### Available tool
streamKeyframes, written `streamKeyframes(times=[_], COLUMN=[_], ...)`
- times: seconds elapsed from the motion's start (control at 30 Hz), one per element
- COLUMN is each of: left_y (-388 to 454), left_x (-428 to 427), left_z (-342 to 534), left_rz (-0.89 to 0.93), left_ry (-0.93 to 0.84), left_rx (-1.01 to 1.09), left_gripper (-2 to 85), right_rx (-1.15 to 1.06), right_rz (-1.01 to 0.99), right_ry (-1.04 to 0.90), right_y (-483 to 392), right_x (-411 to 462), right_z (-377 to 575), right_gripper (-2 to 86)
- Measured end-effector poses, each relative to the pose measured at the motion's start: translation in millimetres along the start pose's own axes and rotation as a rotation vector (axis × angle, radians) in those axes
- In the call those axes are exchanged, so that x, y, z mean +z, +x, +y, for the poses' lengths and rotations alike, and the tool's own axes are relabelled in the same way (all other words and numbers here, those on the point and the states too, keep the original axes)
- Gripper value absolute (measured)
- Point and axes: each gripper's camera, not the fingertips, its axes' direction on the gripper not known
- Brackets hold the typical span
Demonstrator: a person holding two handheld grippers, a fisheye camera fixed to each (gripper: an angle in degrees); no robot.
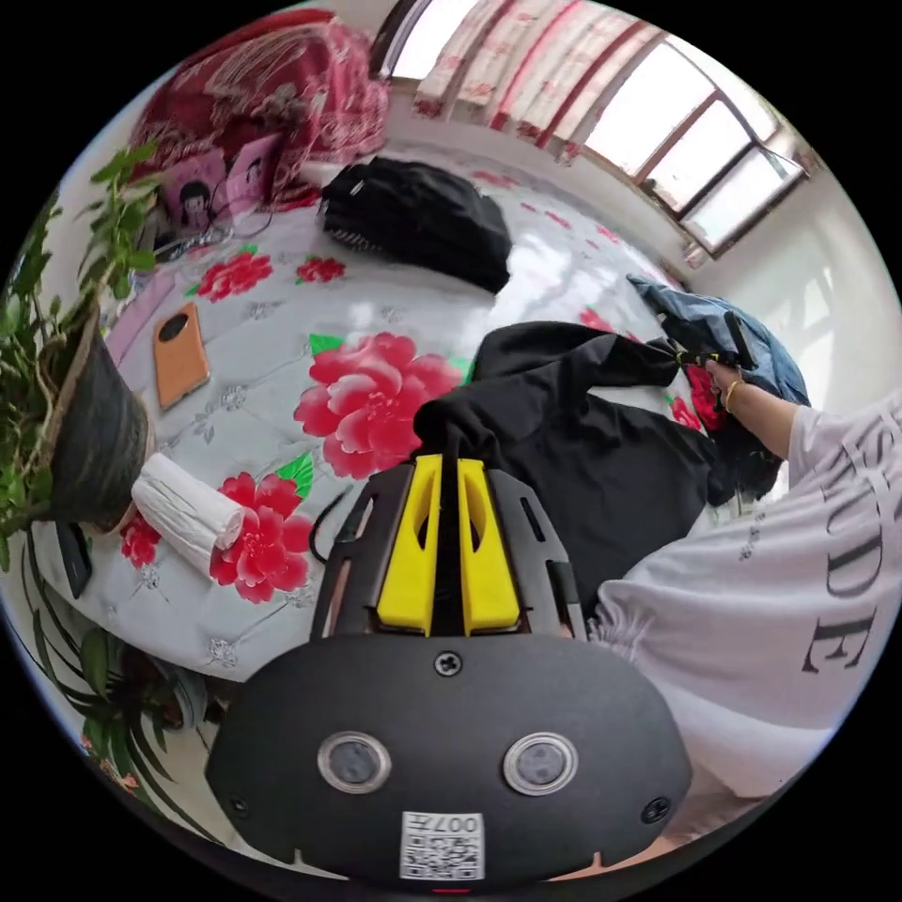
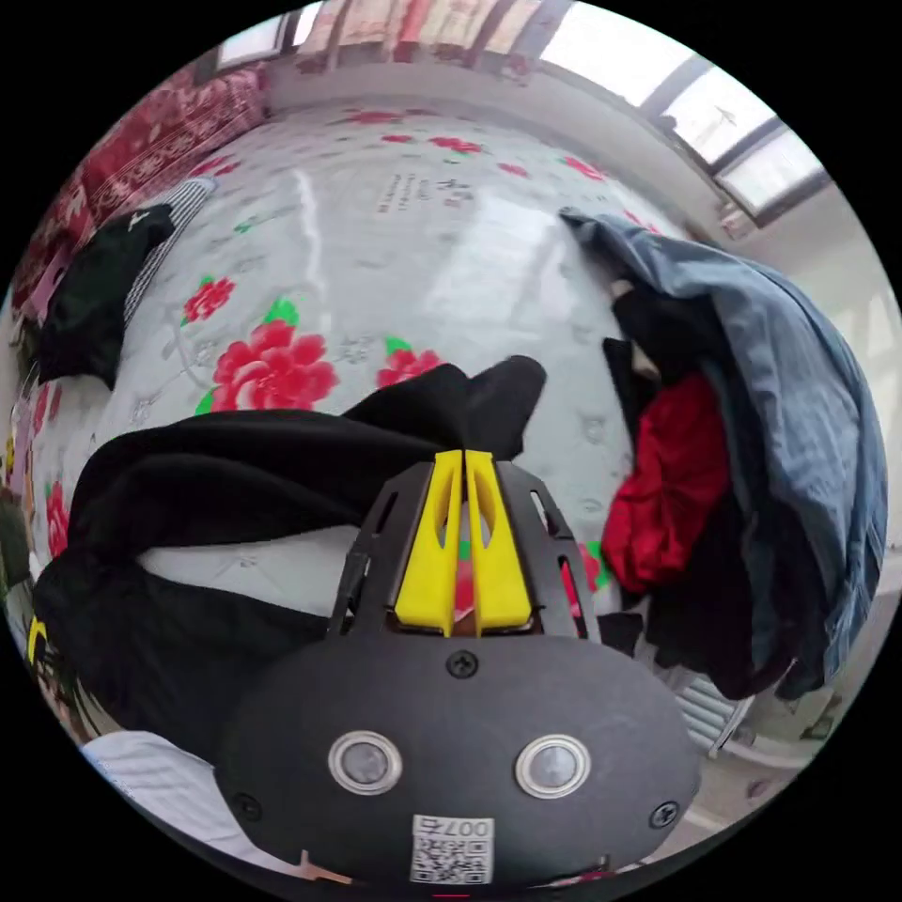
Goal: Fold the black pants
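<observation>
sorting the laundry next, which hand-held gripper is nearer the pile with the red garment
Right. The right hand-held gripper pinches the black pants just beside the clothes pile; the left hand-held gripper holds the pants' other end, farther away.

1. Black pants [image 1: 601, 451]: plain dark fabric, unfolded, rumpled; lying across the white bedspread printed with red flowers [image 1: 366, 399].
2. In the left gripper view one end is bunched and raised; a narrower part stretches away toward the far side.
3. In the right gripper view, black pants [image 2: 235, 470]: one leg runs as a long band; another bunched end is raised.
</observation>
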Motion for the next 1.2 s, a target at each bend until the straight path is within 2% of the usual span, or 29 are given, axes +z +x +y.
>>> streamKeyframes(times=[0.13, 0.23, 0.3, 0.5, 0.67, 0.73, 0.8, 0.87, 0.93, 1.0, 1.1, 1.2], left_y=[51.9, 81.2, 88.9, 106.2, 125.1, 134.1, 136.2, 133.3, 123.3, 109.9, 71.3, 24.5], left_x=[-5.1, 8.3, 13.9, 20.7, 28.5, 35.3, 39.5, 41.8, 39.7, 32.7, 9.2, -13.5], left_z=[24.3, 38.0, 41.9, 50.3, 56.7, 59.9, 61.4, 61.0, 57.6, 51.5, 31.1, 17.7], left_rz=[0.029, 0.060, 0.098, 0.110, 0.054, 0.036, 0.039, 0.036, 0.013, -0.031, -0.149, -0.088], left_ry=[-0.015, -0.051, -0.058, -0.075, -0.098, -0.114, -0.115, -0.112, -0.093, -0.053, 0.056, 0.167], left_rx=[0.159, 0.241, 0.242, 0.306, 0.390, 0.425, 0.425, 0.402, 0.360, 0.298, 0.067, -0.169], left_gripper=[1.1, 0.1, -0.3, -0.6, -0.7, -0.7, -0.7, -0.7, -0.7, -0.7, -0.6, 0.2], right_rx=[0.133, -0.017, -0.282, -1.006, -1.348, -1.466, -1.592, -1.639, -1.582, -1.419, -1.228, -1.000], right_rz=[0.053, -0.152, -0.371, -0.655, -0.699, -0.645, -0.491, -0.461, -0.552, -0.702, -0.785, -0.834], right_ry=[0.021, 0.145, 0.192, 0.176, 0.003, -0.095, -0.329, -0.332, -0.250, -0.054, 0.228, 0.412], right_y=[90.7, 83.3, 26.9, -182.2, -304.1, -331.6, -350.6, -339.9, -322.1, -297.6, -275.9, -265.7], right_x=[-0.8, -28.3, -48.3, -80.4, -87.8, -72.5, -30.2, -18.7, -34.8, -81.1, -144.4, -168.2], right_z=[40.4, 56.3, 59.5, 94.1, 129.9, 151.9, 183.5, 194.5, 178.1, 134.3, 94.0, 69.9], right_gripper=[1.5, 3.7, 5.4, 10.1, 11.8, 9.9, 4.6, 2.1, 0.9, 0.3, 0.1, 0.5])
